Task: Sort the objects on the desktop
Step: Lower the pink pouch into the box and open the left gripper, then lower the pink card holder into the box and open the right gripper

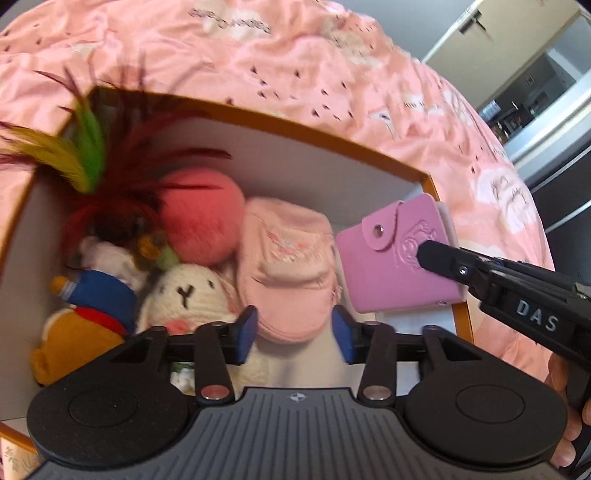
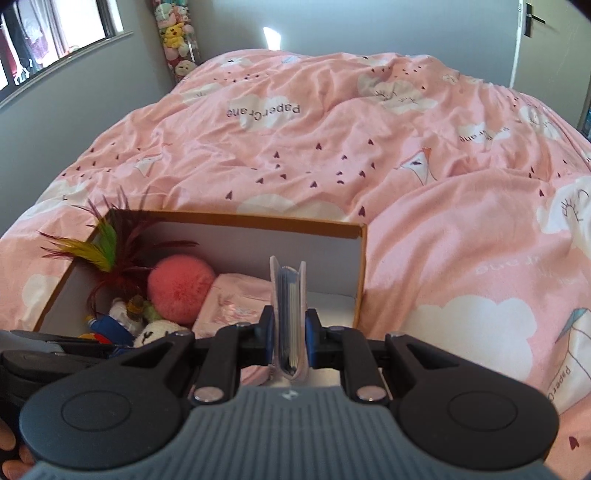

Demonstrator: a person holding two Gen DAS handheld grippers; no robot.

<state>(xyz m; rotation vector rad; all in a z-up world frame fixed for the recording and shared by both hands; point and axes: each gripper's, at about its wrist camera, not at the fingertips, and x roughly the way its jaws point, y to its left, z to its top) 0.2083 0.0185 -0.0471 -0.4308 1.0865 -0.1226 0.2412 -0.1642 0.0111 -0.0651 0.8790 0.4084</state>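
Box on the pink duvet holds feather toy, plush rabbit, pink pompom, pink pouch. Left gripper open, empty, above the pouch. Right gripper clamps a purple card wallet over the box's right end.

A cardboard box sits on the pink bedspread.

— What sort of place is this?
— A home bedroom: a bed under a pink cloud-print duvet, grey walls, a window.
— Anything else?
— A tube of plush toys in the corner, a door with a handle.
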